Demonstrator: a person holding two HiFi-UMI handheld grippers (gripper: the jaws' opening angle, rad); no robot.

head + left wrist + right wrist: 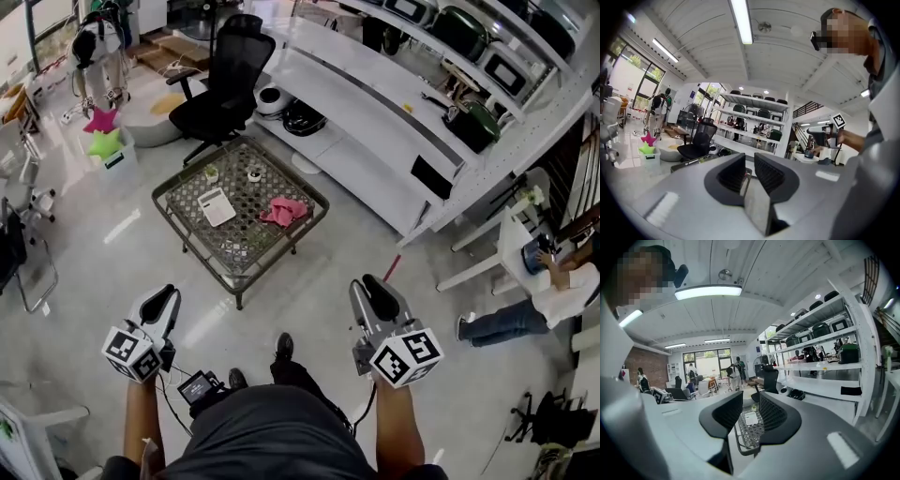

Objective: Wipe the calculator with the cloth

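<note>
A white calculator (217, 205) lies on the left part of a low lattice-top table (187, 187), and a crumpled pink cloth (284, 211) lies to its right on the same top. Both grippers are held close to my body, well short of the table. My left gripper (167, 298) and right gripper (373, 289) point toward it, jaws close together and empty. In the right gripper view the calculator (751, 418) shows through the slit of the gripper (751, 401). The left gripper (750, 161) looks past the table toward shelving.
Two small cups (211, 173) (254, 173) stand at the table's far side. A black office chair (225, 80) stands behind the table and long white shelving (375, 103) runs to its right. A person (544, 300) sits at the right. Pale floor lies between me and the table.
</note>
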